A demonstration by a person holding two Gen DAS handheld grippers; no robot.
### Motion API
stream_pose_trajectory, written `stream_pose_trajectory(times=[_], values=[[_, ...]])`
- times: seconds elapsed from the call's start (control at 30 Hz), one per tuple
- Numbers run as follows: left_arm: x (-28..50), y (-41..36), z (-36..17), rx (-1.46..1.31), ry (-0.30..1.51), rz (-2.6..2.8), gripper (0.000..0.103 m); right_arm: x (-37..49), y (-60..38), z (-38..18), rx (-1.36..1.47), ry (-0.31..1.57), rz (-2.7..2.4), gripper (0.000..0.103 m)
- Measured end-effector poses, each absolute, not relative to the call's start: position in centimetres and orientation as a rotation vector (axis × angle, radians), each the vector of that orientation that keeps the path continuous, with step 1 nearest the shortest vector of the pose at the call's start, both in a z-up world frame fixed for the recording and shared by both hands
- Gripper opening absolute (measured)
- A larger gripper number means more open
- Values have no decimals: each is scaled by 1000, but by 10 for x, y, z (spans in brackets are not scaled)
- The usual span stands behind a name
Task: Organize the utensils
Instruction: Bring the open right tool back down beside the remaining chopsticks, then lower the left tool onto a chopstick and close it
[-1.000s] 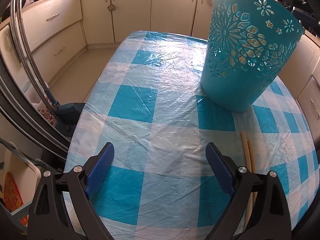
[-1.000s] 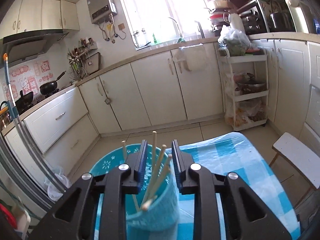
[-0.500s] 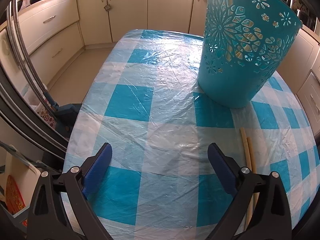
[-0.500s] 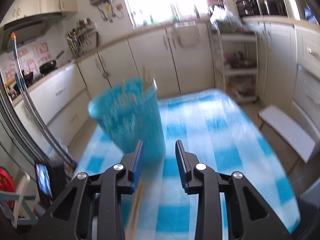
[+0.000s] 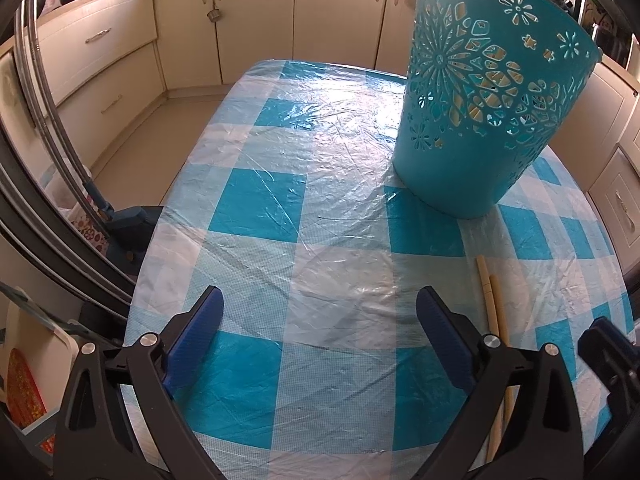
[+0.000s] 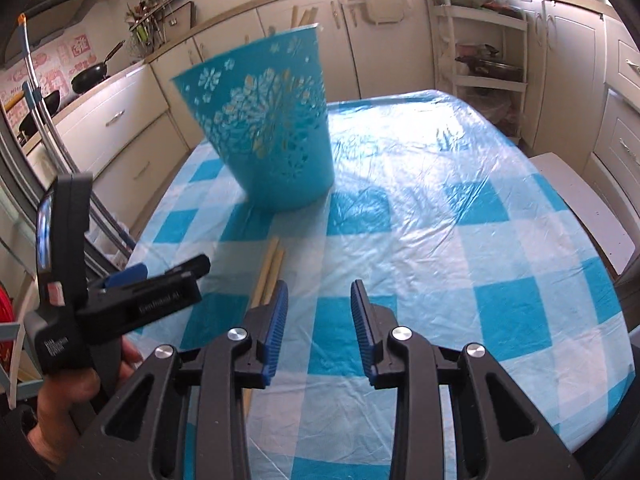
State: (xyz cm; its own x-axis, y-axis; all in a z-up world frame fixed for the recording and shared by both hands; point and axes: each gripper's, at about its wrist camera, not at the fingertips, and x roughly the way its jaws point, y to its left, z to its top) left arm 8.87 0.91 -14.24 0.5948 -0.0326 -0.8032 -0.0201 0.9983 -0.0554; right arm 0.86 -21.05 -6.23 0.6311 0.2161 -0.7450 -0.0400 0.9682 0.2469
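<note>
Checked tablecloth (image 6: 420, 216) mostly bare, basket (image 6: 276, 136) and chopsticks (image 6: 270, 270) leftward.

Tabletop (image 5: 256, 208): covered in a glossy, wrinkled plastic sheet over blue-and-white check, glare patches evident. Basket (image 5: 472, 120): smooth teal plastic, pierced floral cut-outs, slight sheen. Chopsticks (image 5: 494, 312): pale wood or bamboo, matt finish. Left gripper (image 5: 318, 338) and right gripper (image 6: 318, 332): matt black plastic arms, ribbed blue pads (image 6: 276, 324), bright metal rivets. Cabinets (image 5: 256, 12): cream, smooth, semi-gloss, metal handles.
</note>
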Motion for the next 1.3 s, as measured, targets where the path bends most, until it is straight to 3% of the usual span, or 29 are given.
stream_pose_trajectory(times=[0.8,1.0,1.3], values=[[88,15,-142,-97,922,-2,94,34,-171,-89,85,933,221,32],[90,14,-143,-89,926,-1,94,37,-168,-90,-34,930,223,13],[87,-18,-138,9,940,-131,94,46,-215,-93,-32,943,246,11]])
